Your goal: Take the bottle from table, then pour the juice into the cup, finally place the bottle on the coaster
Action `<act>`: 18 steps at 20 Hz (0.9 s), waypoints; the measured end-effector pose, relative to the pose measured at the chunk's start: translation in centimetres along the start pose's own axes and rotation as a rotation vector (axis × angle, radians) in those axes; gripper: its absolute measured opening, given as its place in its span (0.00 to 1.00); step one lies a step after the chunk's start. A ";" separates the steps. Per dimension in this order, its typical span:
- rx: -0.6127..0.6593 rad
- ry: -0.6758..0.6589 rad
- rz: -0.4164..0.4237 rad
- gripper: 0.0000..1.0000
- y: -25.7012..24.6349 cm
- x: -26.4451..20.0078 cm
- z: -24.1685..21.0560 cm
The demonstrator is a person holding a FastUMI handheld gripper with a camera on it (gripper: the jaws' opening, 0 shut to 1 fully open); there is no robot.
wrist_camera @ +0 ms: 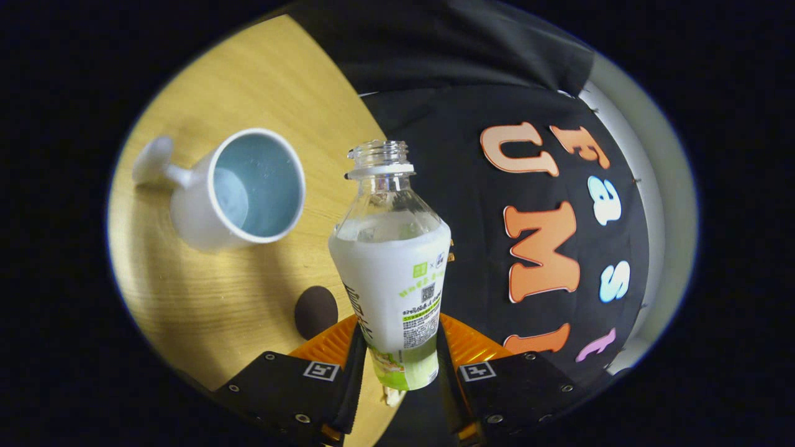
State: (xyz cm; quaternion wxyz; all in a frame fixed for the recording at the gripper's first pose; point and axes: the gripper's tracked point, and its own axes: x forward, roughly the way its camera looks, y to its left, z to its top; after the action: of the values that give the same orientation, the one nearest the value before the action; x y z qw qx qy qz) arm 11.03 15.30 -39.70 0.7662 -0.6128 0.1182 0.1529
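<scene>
Clear plastic bottle (392, 261), uncapped, white-and-green label, clamped between both fingers of the gripper (397, 347), lifted over the table. White handled cup (239, 192), pale blue inside, beyond and beside it. Dark round coaster (315, 311) near fingers.

Light wooden tabletop (248, 74) with visible grain, rounded at its far edge, stretching across the left. Black cloth wall (447, 49) hanging at the right, creased near the top. Pale surface (671, 186) beyond the cloth, far right.
</scene>
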 end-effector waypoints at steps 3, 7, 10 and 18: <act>0.229 0.003 0.068 0.56 0.8 0.4 0.2; 0.470 -0.008 0.062 0.56 0.0 1.0 1.0; 0.655 0.007 0.070 0.56 -0.1 2.4 0.4; 1.076 -0.010 0.022 0.56 -0.2 5.7 -1.4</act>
State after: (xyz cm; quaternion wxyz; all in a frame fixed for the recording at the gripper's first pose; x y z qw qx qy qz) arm 16.37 14.44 -41.90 0.9709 -0.1317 0.1826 0.0818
